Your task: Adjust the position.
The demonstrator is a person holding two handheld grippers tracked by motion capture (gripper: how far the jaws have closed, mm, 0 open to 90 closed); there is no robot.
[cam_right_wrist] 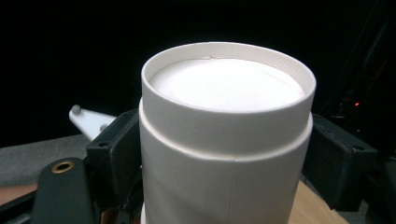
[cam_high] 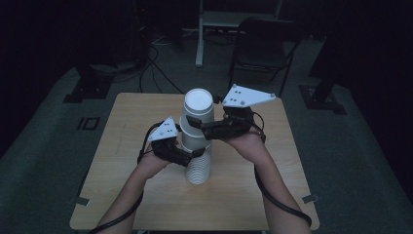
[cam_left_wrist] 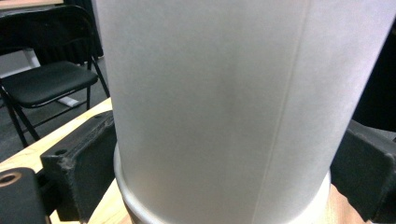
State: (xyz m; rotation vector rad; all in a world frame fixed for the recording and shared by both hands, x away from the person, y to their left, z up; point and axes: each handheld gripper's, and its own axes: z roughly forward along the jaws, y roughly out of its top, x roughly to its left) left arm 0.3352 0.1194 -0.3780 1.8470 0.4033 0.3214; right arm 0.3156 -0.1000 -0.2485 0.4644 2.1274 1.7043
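Both forearms reach in over the wooden table [cam_high: 146,195], each hand holding a gripper against a tall stack of white paper cups [cam_high: 197,141] standing upside down at mid-table. Lower down, the left gripper [cam_high: 195,155] pinches the stack between its jaws. Higher up, the right gripper [cam_high: 194,123] clamps the upper cups, just below the topmost base.
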